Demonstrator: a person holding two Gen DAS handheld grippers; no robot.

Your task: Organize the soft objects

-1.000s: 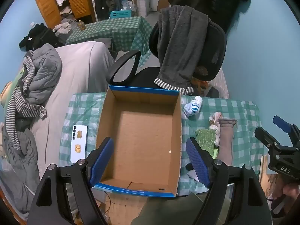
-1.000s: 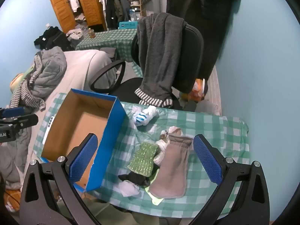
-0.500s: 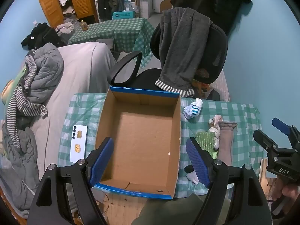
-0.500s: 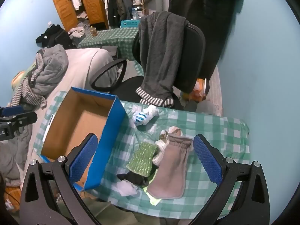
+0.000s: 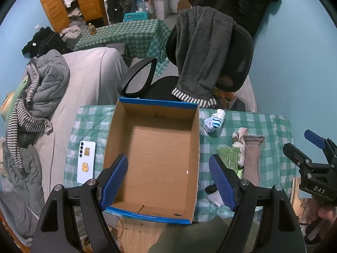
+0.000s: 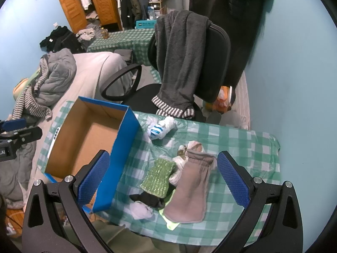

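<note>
An open, empty cardboard box (image 5: pixel 160 154) with blue outer walls (image 6: pixel 124 156) stands on the green checked table (image 6: pixel 242 147). Right of it lie socks: a taupe sock (image 6: pixel 192 183), a green knitted sock (image 6: pixel 159 176), a black sock (image 6: pixel 150 199), a white sock (image 6: pixel 141 210) and a rolled white-and-blue pair (image 6: pixel 161 127). My left gripper (image 5: pixel 168 179) is open and empty, high above the box. My right gripper (image 6: pixel 163 178) is open and empty, high above the sock pile; it also shows at the right edge of the left wrist view (image 5: pixel 313 160).
A white phone (image 5: pixel 86 161) lies on the table left of the box. A black office chair (image 5: pixel 210 48) draped with a grey garment stands behind the table. A bed with grey bedding (image 5: pixel 42 80) is at the left. A blue wall is at the right.
Both grippers have risen and pulled back a little, so the table looks slightly smaller and farther. Nothing on the table has moved.
</note>
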